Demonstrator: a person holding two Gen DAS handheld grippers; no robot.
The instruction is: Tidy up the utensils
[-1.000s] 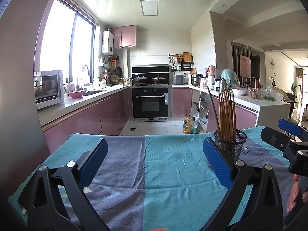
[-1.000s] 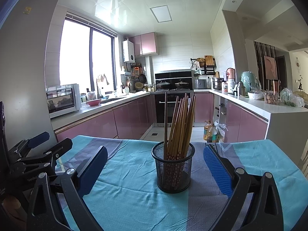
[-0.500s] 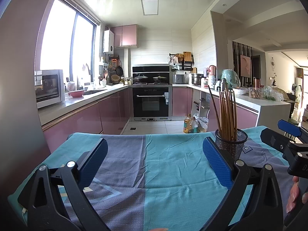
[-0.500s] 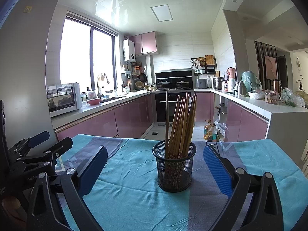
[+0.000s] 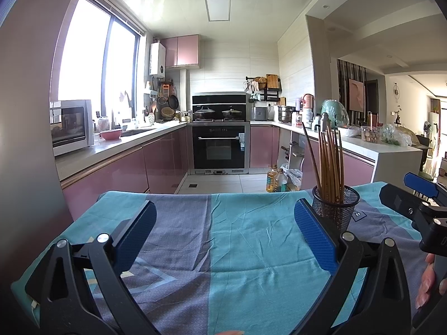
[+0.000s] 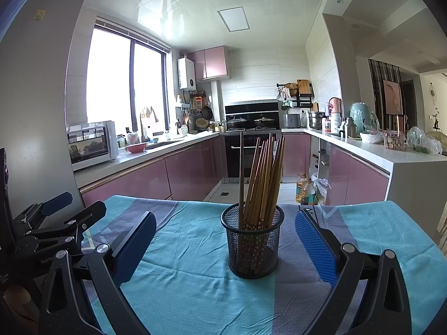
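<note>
Left tongs [image 5: 223, 234] gape over cloth [image 5: 251, 251]; chopstick holder [image 5: 335, 208] beside.

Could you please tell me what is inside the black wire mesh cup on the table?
The black wire mesh cup holds a bundle of brown wooden chopsticks leaning right, plus one darker stick standing upright. Their lower ends show dimly through the mesh; the cup's floor is hidden.

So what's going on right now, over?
Left gripper open, empty, off to the side. Right gripper open, lined up on mesh holder, not touching. Chopsticks standing in holder. Cloth-covered table, nothing in the way.
</note>
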